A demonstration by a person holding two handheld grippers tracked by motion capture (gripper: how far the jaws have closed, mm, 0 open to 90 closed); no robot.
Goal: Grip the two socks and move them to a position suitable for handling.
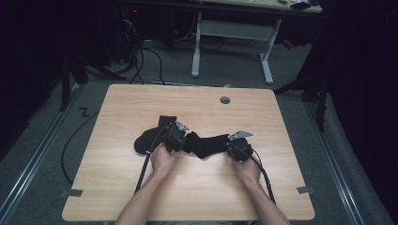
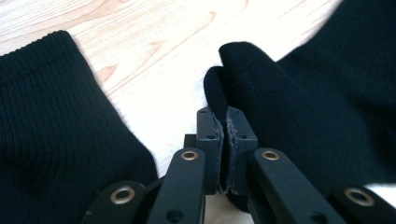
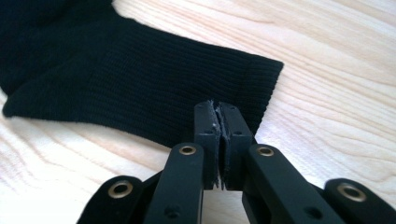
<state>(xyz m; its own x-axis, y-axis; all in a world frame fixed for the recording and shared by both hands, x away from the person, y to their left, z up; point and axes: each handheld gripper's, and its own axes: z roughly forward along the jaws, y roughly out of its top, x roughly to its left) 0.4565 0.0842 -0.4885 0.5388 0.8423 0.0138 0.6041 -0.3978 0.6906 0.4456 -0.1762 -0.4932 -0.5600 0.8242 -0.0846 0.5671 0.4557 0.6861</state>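
Nearest the lens in the left gripper view: the left gripper point(image 2: 226, 122), jaws pressed together on a fold of black cloth, the toe end of the right-hand sock point(image 2: 299, 116) bunched up just beyond the pads and spreading off to their right. To the left of those fingers, apart from them across a strip of bare wood, the ribbed cloth of the left-hand sock point(image 2: 51, 130), flat on the table point(image 2: 154, 42). In the right gripper view, the right gripper point(image 3: 219, 122) likewise clamped tight, pads nipping the near edge of the same sock's ribbed cuff point(image 3: 154, 84), the cuff's end just past the fingertips on the right, the rest of it stretching away to the upper left. From the high view: both hands low on the wooden tabletop, one gripper at each end of the right-hand sock, the other sock lying beyond and to the left of the left gripper, touching or nearly touching it there.
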